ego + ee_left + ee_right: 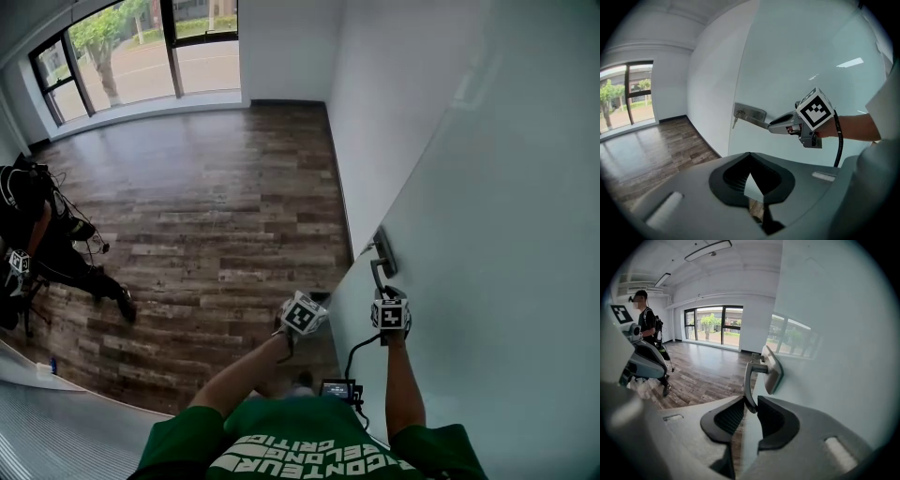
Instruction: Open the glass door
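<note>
Right gripper: closed on the handle; the end of the lever sits tightly between its two jaws.
Left gripper: jaws together at the tips, nothing between them (it hangs in the air beside the right one, apart from the door).
Glass door: frosted, at the person's right side.
Handle: metal lever on a plate, near the door's edge.
Room: another person stands well apart on the wooden floor.

Dark wood-plank floor, person standing on it
</note>
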Tool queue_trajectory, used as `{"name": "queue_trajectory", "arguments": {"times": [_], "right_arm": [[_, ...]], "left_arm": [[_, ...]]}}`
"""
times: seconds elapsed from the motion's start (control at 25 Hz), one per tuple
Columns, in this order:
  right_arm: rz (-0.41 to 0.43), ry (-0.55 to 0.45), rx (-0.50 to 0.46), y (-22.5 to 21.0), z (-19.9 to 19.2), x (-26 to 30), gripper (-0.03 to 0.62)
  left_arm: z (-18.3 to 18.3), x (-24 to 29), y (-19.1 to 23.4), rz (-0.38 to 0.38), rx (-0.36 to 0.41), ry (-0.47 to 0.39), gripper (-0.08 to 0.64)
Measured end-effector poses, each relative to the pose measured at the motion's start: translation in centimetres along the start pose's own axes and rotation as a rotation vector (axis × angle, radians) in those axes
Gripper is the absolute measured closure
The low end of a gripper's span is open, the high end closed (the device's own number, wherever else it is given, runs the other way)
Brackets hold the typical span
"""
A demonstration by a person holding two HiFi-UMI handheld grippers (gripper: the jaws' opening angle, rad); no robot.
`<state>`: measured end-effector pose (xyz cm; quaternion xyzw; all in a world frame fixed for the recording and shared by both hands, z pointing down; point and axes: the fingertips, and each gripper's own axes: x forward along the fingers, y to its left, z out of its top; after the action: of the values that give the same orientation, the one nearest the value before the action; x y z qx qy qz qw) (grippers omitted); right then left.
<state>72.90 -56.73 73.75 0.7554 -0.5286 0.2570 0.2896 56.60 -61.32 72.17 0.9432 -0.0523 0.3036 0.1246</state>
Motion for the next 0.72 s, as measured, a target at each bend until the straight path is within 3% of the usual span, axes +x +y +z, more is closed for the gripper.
{"name": "queue_trajectory", "arguments": {"times": [0.72], "right_arm": [[-0.058, 0.000, 0.039, -4.5, -0.3, 0.4, 0.515]], "left_arm": [[-1.7, -4.2, 1.6, 0.034, -0.115, -0.050, 0.543]]}}
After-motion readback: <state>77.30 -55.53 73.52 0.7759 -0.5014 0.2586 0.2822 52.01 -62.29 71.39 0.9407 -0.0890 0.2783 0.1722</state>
